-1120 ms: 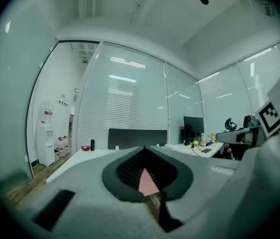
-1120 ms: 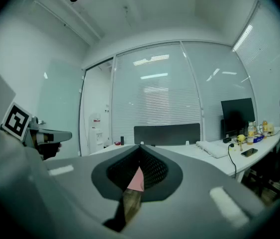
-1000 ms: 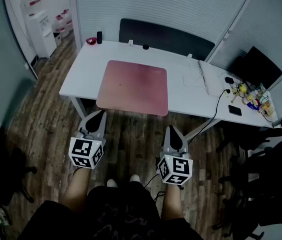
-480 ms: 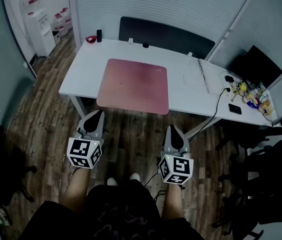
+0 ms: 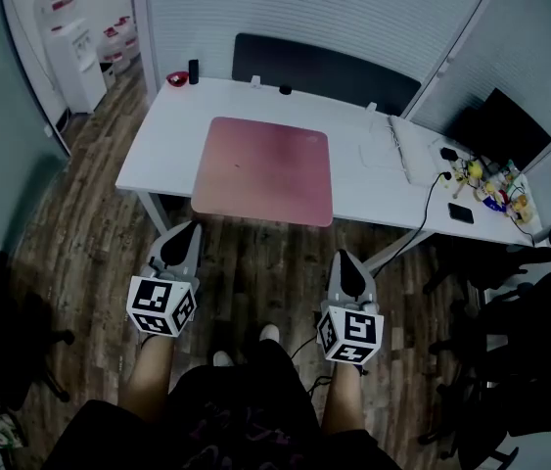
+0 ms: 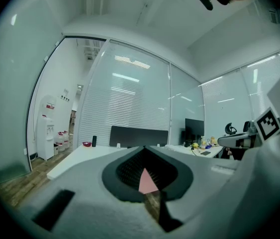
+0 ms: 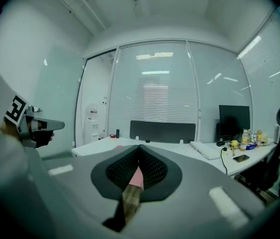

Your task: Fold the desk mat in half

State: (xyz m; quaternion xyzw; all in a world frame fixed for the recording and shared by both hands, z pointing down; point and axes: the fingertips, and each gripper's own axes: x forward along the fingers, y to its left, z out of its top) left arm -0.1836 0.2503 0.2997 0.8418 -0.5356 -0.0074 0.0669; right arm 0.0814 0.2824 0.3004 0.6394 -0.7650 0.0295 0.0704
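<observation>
A pink desk mat (image 5: pixel 263 170) lies flat on the white desk (image 5: pixel 162 130), its near edge hanging a little over the desk's front edge. My left gripper (image 5: pixel 183 231) is held in front of the desk, short of the mat's near left corner, its jaws shut and empty. My right gripper (image 5: pixel 345 258) is level with it, below the mat's near right corner, also shut with nothing held. In the left gripper view a sliver of the mat (image 6: pixel 147 181) shows through the closed jaws; in the right gripper view the mat (image 7: pixel 137 178) shows the same way.
A dark screen panel (image 5: pixel 324 71) backs the desk. A white keyboard (image 5: pixel 407 155), a cable, a phone (image 5: pixel 460 213) and small items lie at the desk's right end. A monitor (image 5: pixel 500 130) stands further right, office chairs (image 5: pixel 510 292) to the right, a water dispenser (image 5: pixel 71 47) at back left.
Both grippers have drifted slightly toward me, away from the desk. The mat has not moved.
</observation>
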